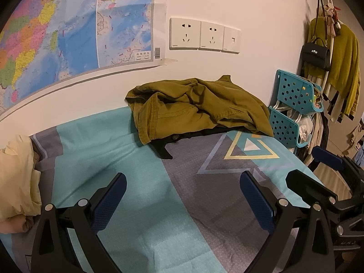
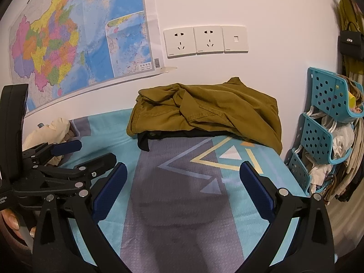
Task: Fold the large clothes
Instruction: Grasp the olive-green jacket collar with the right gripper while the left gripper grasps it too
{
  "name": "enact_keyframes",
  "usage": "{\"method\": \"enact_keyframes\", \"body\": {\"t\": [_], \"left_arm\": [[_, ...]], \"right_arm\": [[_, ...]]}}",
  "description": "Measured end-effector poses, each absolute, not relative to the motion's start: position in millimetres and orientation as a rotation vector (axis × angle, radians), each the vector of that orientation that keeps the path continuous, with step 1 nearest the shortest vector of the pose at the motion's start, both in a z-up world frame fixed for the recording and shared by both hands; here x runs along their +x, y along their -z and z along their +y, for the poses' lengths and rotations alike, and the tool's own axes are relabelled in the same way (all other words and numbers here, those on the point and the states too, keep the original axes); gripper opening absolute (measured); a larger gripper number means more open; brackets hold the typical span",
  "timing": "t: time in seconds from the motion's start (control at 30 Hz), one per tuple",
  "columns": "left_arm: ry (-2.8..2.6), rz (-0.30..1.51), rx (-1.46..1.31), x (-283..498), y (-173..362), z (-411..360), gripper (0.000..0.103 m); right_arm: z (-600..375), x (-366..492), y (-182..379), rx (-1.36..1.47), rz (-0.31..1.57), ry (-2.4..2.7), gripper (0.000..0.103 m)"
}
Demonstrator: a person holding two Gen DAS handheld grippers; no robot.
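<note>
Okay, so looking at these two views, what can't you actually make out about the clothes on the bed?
- Black garment: both views, mostly buried under the crumpled olive-green jacket; its type is unclear.
- Olive-green jacket's sleeves and front: bunched folds hide them in both views.
- Cream-coloured fabric bundle: cut off by the left wrist view's edge; partly behind the left tool in the right wrist view.

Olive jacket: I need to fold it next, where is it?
The olive jacket lies crumpled at the bed's far edge against the wall, below the sockets, left of the blue rack.
</note>
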State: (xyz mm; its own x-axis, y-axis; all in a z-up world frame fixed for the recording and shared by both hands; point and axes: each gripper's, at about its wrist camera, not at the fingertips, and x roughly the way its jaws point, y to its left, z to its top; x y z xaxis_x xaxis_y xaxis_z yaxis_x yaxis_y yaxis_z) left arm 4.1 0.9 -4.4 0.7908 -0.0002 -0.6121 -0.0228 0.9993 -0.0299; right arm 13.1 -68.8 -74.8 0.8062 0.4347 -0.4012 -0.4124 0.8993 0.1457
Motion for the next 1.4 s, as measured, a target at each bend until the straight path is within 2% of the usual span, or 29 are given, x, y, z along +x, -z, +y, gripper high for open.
{"method": "enact_keyframes", "body": {"t": [0.3,0.47,0.63,0.73,0.8,0.83,0.9,1.0,1.13,1.2,1.27,1.4], "left_arm": [[-0.074,0.732,-0.123,37.0,15.1,29.9,0.096],[-0.124,0.769,-0.156,62.1,24.1,48.3,0.096],[-0.155,0.782,-0.17,78.8,30.7,60.6,0.096],[-0.161,0.794,-0.164,89.8,35.6,63.3,0.096],[-0.165,0.81,-0.149,96.9,39.4,63.2,0.096],[-0.163,0.815,-0.145,99.2,40.6,63.3,0.096],[-0.166,0.818,-0.136,102.4,42.7,63.8,0.096],[-0.17,0.817,-0.133,109.0,44.7,66.8,0.096],[-0.167,0.809,-0.138,117.5,44.7,70.2,0.096],[-0.168,0.805,-0.14,120.3,45.0,72.1,0.096],[-0.171,0.797,-0.136,122.1,45.7,73.5,0.096],[-0.187,0.798,-0.14,126.3,48.6,83.3,0.096]], "right_arm": [[-47.3,71.1,56.2,-0.053,0.459,-0.515,0.097],[-16.8,148.5,35.7,-0.161,0.471,-0.516,0.097],[16.7,210.2,38.0,-0.279,0.512,-0.518,0.097],[40.8,231.8,48.2,-0.382,0.54,-0.541,0.084],[48.3,236.7,51.5,-0.453,0.536,-0.526,0.045],[47.2,236.7,49.7,-0.462,0.536,-0.531,0.041],[31.7,233.3,34.8,-0.435,0.539,-0.575,0.018],[4.9,226.7,5.2,-0.373,0.528,-0.61,0.011],[-40.1,227.0,-29.3,-0.25,0.51,-0.587,0.014],[-40.4,225.6,-28.5,-0.317,0.504,-0.532,0.069],[-27.5,215.7,-24.1,-0.36,0.483,-0.586,0.083],[23.3,191.5,-6.4,-0.527,0.446,-0.69,0.09]]}}
